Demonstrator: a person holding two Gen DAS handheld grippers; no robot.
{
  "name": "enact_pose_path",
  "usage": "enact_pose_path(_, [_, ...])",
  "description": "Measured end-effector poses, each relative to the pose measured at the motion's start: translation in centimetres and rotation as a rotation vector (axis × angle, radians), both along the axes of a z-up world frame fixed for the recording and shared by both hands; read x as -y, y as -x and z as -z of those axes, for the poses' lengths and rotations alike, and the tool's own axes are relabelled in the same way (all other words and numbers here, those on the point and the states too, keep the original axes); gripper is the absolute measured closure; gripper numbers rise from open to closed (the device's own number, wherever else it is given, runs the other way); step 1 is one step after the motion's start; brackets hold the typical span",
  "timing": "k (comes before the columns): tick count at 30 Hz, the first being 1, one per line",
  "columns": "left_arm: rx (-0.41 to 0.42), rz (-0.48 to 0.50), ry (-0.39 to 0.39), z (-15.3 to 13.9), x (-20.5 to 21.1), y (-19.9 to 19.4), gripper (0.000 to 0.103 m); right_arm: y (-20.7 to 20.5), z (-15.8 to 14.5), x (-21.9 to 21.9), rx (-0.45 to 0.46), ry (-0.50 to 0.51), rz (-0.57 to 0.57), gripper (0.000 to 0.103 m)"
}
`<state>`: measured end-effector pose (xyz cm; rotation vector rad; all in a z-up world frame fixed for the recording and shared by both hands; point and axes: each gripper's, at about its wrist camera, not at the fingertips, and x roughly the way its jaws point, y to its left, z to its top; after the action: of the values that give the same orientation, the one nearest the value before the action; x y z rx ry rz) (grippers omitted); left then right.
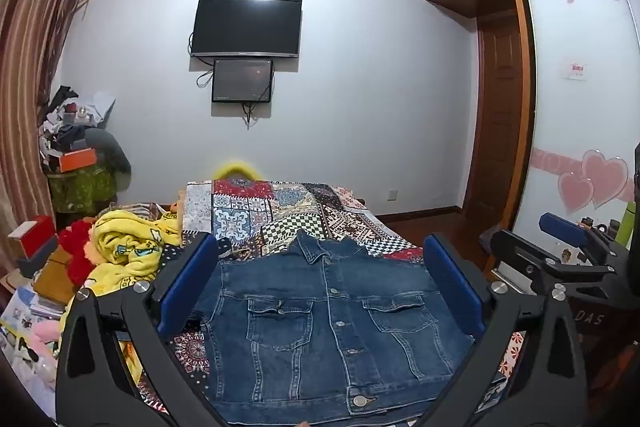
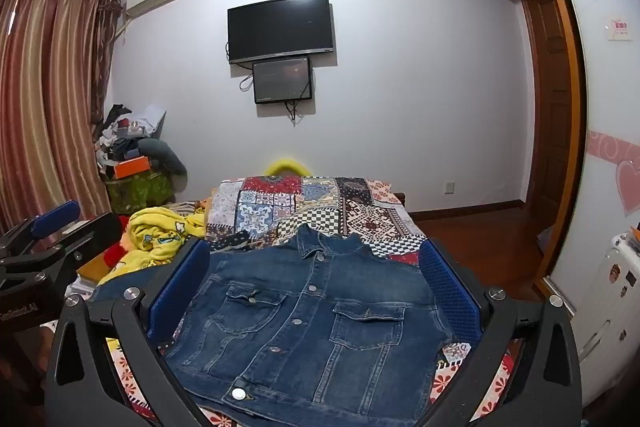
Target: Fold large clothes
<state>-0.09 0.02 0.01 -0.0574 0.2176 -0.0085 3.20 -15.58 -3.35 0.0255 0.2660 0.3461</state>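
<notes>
A bed (image 1: 280, 211) fills the middle of the room, covered by a patchwork bedspread (image 2: 320, 203) of red, blue and checkered squares. On its near end lies a blue denim jacket (image 1: 320, 327), spread flat with its front up, buttons closed down the middle, collar toward the far end of the bed and hem toward the near edge. Its sleeves are folded in out of sight, so the body makes a rough rectangle. Along the bed's left edge sits a crumpled yellow blanket (image 1: 128, 247) with cartoon prints, touching a red plush toy (image 1: 76, 251).

The left gripper (image 1: 320, 287) hangs over the near edge of the bed, its jaws spread wide with the jacket seen between them; nothing is held. The right gripper (image 2: 316, 287) hangs beside it, also over the near edge, jaws equally wide and empty.

On the far wall hang a dark television (image 2: 280, 27) and, just under it, a smaller screen (image 2: 282, 81).
</notes>
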Motion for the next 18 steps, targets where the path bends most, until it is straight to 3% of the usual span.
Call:
enact_pose_path(3, [0.012,-0.010,0.047,0.1,-1.2,0.4,0.000,0.0,0.0,-0.1,0.002,0.001,-0.001,0.000])
enact_pose_path(18, [-0.034,-0.011,0.025,0.7,-1.1,-1.0,0.000,0.0,0.1,-0.2,0.004,0.012,-0.004,0.000])
